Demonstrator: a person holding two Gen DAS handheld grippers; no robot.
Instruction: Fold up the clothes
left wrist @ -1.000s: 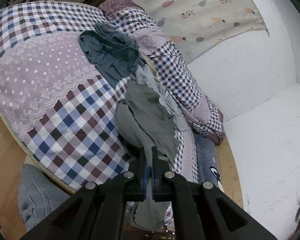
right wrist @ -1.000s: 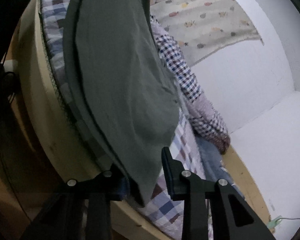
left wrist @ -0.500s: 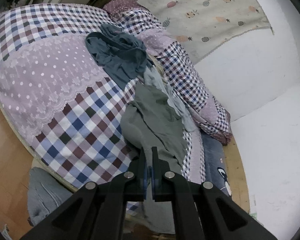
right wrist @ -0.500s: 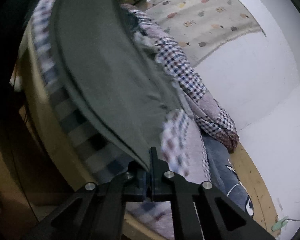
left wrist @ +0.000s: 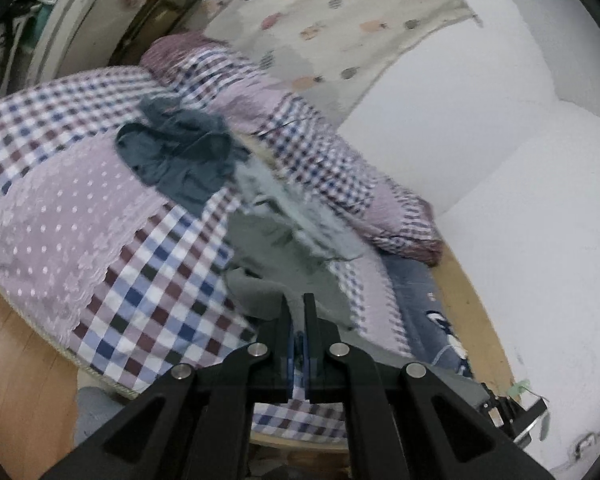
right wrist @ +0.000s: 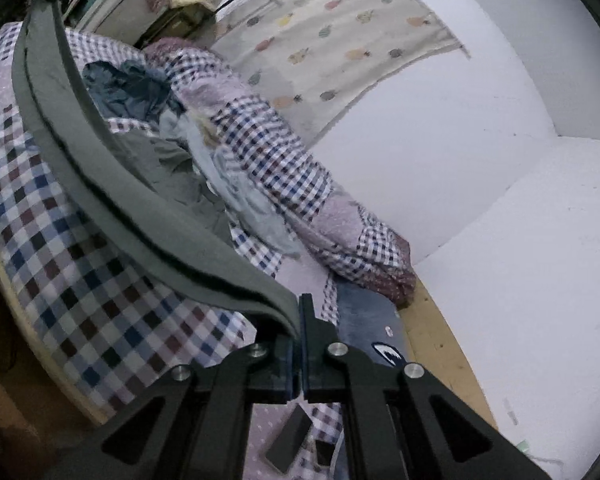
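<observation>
A grey-green garment [left wrist: 272, 256] lies on the checked bedspread [left wrist: 112, 280]. My left gripper [left wrist: 297, 304] is shut on one edge of it, low over the bed. My right gripper [right wrist: 300, 312] is shut on another hemmed edge of the same garment [right wrist: 100, 168], which stretches taut up and to the left across the right wrist view. A dark blue garment [left wrist: 180, 152] lies crumpled further back on the bed, with a pale blue one [left wrist: 296, 216] beside it. Both also show in the right wrist view, the dark blue [right wrist: 128, 88] and the pale blue [right wrist: 244, 192].
A rolled checked quilt [left wrist: 324, 168] runs along the white wall [left wrist: 500, 160]. A fruit-print cloth [left wrist: 340, 20] hangs behind. A navy mat [left wrist: 424, 312] lies on the wooden bed edge. Grey cloth [left wrist: 92, 408] is on the floor. Two small dark blocks [right wrist: 288, 436] lie on the bedspread.
My right gripper has closed on the garment's hem and lifted it, stretching the edge taut. My left gripper, still shut on the garment, has moved to the right and the view has tilted up.
</observation>
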